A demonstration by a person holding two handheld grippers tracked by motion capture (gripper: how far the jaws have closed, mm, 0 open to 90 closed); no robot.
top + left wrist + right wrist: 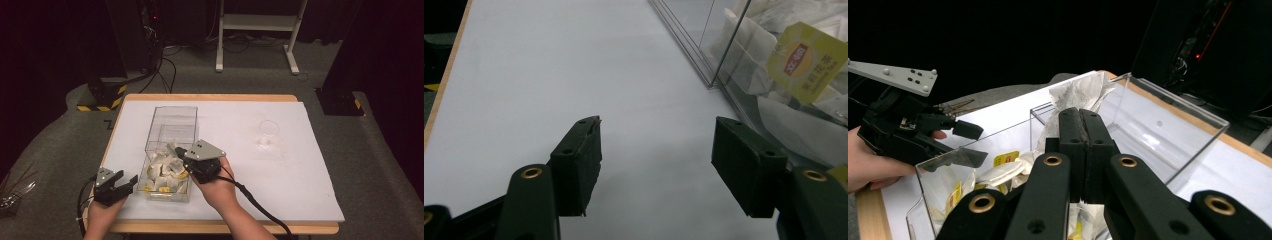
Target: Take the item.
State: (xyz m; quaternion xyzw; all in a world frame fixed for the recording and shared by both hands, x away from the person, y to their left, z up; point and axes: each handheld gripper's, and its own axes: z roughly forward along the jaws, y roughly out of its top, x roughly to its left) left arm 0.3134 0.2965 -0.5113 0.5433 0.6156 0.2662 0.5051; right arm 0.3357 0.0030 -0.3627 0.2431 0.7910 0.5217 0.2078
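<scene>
right tool (1081, 150) clamped on a white paper tea bag (1075, 95) over the clear plastic box (172, 131); lift straight. left tool (656, 170) wide open, empty.

A clear plastic box (171, 150) is set lengthwise on the white table cover, left of centre, open at the top. Its near half is heaped with white tea bags (165, 175) bearing yellow tags; its far half is seen bare. One tea bag (1075, 95) is held pinched between the closed jaws of the right gripper (1081, 125), lifted above the heap at about rim height, its paper crumpled.
</scene>
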